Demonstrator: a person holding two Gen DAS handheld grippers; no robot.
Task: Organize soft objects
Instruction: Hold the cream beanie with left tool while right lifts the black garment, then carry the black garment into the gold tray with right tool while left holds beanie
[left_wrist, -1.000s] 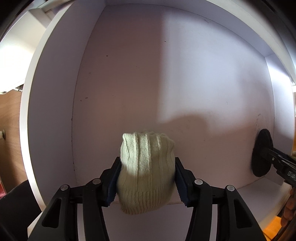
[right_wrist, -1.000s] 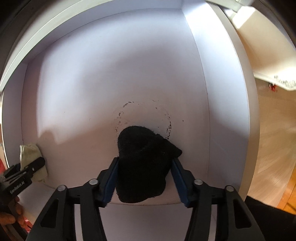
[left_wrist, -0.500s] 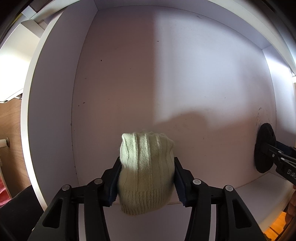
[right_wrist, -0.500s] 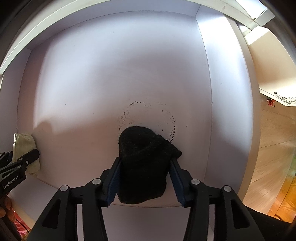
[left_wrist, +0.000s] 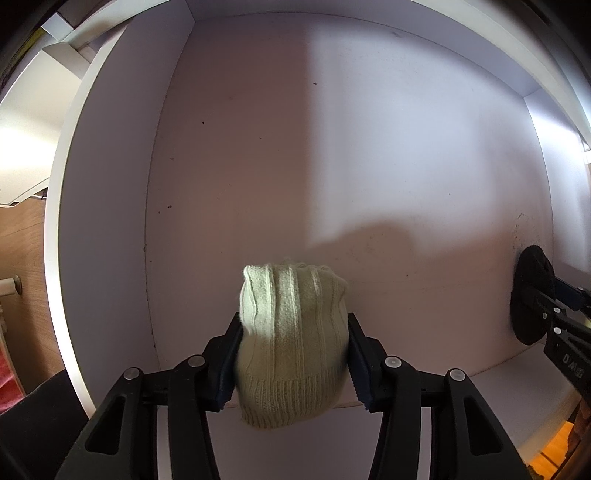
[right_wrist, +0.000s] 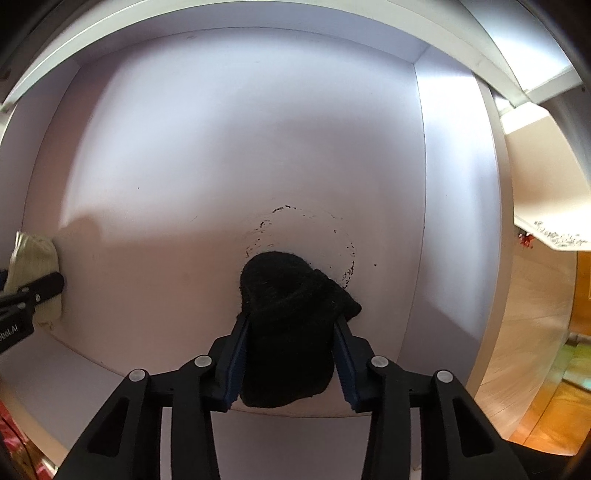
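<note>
Left gripper (left_wrist: 293, 354) clamps the cream sock (left_wrist: 291, 343) at lower centre of its frame, jaws part-open around the roll. Right gripper (right_wrist: 291, 354) has just been closing, pads pressed on the black sock (right_wrist: 288, 328), lower centre. Both over the white drawer (right_wrist: 258, 129) floor.

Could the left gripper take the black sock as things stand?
Probably not: the left gripper is shut on the cream sock, and the black sock sits clamped in the right gripper, off to the side in the white box.
</note>
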